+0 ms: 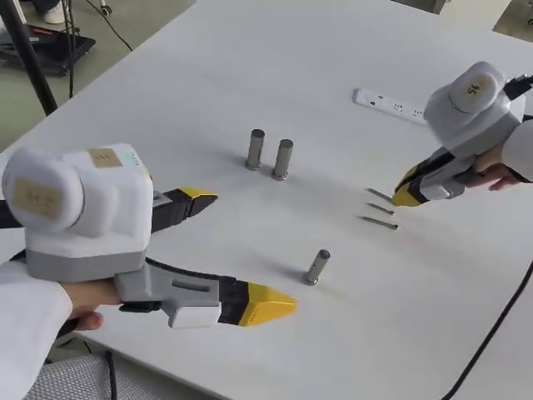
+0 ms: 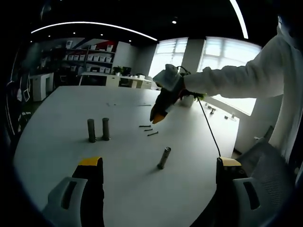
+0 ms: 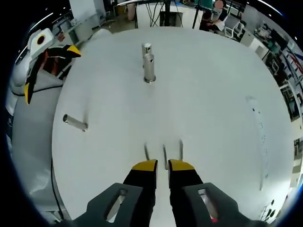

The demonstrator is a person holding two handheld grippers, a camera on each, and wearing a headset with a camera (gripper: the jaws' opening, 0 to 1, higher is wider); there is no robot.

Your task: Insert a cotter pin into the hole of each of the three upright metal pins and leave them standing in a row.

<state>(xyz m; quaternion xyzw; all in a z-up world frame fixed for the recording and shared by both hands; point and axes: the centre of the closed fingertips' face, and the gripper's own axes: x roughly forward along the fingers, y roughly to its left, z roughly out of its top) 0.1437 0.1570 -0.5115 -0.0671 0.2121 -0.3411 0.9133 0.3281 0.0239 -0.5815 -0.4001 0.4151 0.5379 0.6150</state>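
Your right gripper [image 3: 163, 165] hung low over the table [image 1: 208, 75]. Its jaws were drawn nearly together, with a slim gap between them and nothing pinched. The three cotter pins [image 3: 164, 155] lay flat just ahead of its tips, side by side. Their long axes ran roughly along your line of reach, so you met them end-on, and the middle one lined up with the gap.

Judgement: a grasp across a shaft would want the wrist turned, or the tips dropped from above.

Your left gripper [image 1: 233, 250] was spread wide and empty, well apart from the cotter pins. Two metal pins [image 1: 283, 158] stood close together beyond. The third metal pin [image 1: 316, 267] appeared to stand alone, nearer your left gripper and out of row with the others. No cotter pin was inserted yet. A power strip [image 1: 387, 104] lay far off, and nothing blocked the reach.
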